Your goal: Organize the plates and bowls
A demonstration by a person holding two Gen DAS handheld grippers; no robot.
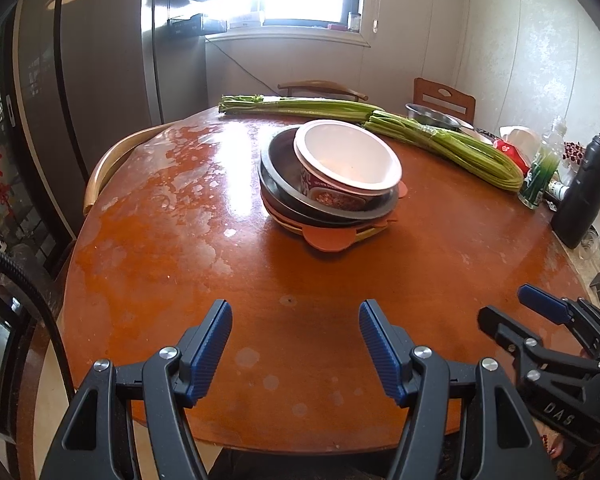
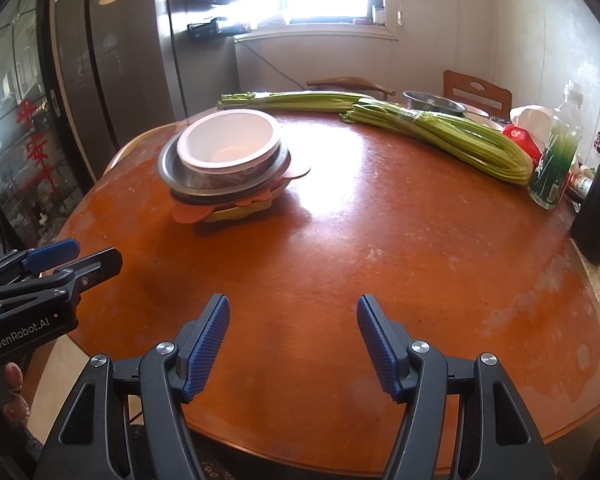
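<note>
Both hand-held grippers, left (image 1: 296,346) and right (image 2: 294,344), gape empty before the upright, mouth-up bowl stack (image 1: 332,178).

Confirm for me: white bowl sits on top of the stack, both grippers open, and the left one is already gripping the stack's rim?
Not quite. The left gripper is open but holds nothing; the left wrist view shows it over bare table, well short of the stack. The white bowl is on top, and the right gripper is open.

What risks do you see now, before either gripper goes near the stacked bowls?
1. The white paper bowl sits tilted in the metal bowls; a nudge might slide it off.
2. The stack rests on plates with uneven edges, so lifting it whole may wobble.
3. The glass bottle stands near the table's edge; a wide swing of the right gripper could topple it.
</note>
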